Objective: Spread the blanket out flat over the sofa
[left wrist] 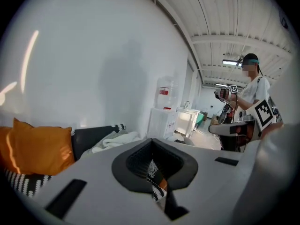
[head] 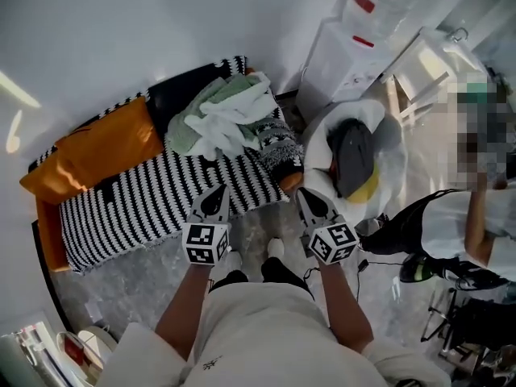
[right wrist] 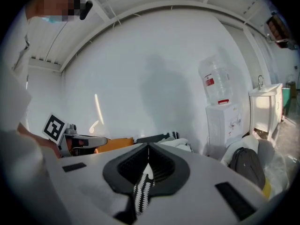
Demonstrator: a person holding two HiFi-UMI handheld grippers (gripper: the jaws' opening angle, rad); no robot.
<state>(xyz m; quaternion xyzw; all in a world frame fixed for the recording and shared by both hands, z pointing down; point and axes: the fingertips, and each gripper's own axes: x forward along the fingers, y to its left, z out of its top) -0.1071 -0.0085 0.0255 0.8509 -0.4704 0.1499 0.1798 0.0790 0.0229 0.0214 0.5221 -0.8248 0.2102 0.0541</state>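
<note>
Blanket [head: 153, 196] looks soft and floppy, so hold its edge; left claw [head: 218, 194] and right claw [head: 305, 197] pinch it tight.

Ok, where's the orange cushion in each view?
Head view: orange cushion at left, against the wall.
Left gripper view: lower left edge.
Right gripper view: thin orange strip left of centre, low against the wall.
Shared landmark: the water dispenser, to the cushion's right in all three.
</note>
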